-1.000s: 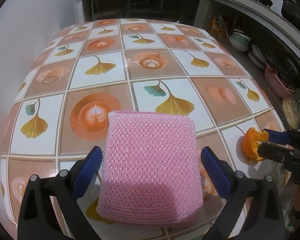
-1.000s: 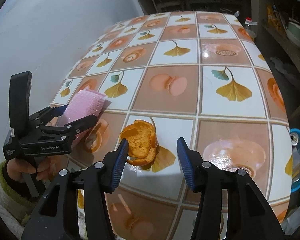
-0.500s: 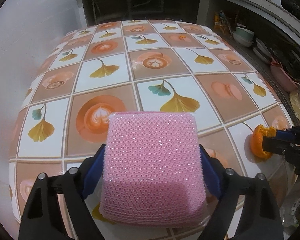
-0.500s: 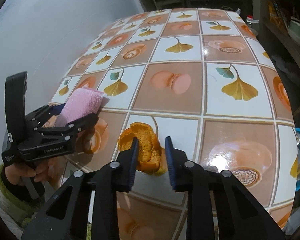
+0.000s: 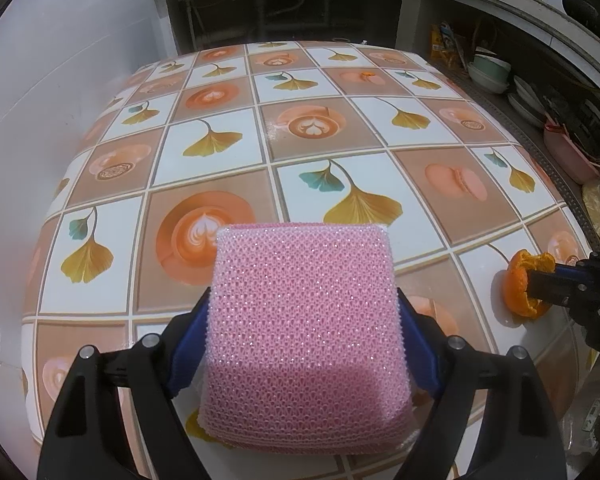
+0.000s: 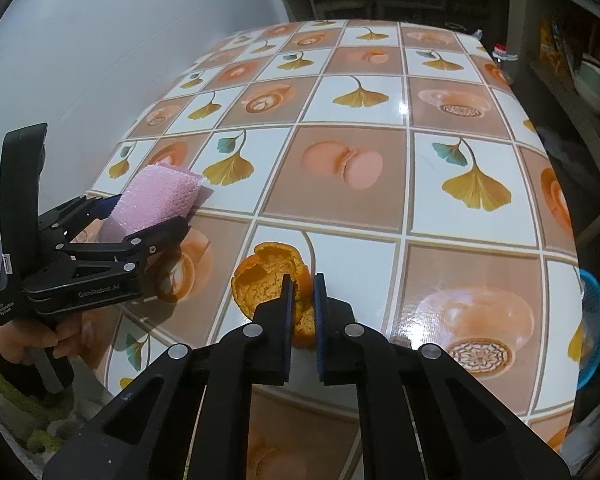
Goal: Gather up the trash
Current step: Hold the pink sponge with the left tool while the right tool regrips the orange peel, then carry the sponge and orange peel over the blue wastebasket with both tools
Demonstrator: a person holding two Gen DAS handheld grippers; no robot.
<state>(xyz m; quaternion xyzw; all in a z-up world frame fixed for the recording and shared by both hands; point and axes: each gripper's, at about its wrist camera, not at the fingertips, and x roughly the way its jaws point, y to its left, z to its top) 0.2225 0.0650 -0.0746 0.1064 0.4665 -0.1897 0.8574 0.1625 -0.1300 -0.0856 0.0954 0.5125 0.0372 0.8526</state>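
Flanking orange peel [image 6: 274, 280]: pink sponge [image 6: 156, 204], blue basket [image 6: 592, 328].

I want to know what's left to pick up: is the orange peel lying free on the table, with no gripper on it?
No, the right hand-held gripper is pinched shut on the orange peel.

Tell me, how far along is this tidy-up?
Nothing looks binned yet. In hand: the right gripper has pinched the orange peel, which is still on the table, and the left gripper clamps the pink sponge. Left: lifting the peel and dropping it into a bin; none is clearly visible, only a blue basket at the table's edge.
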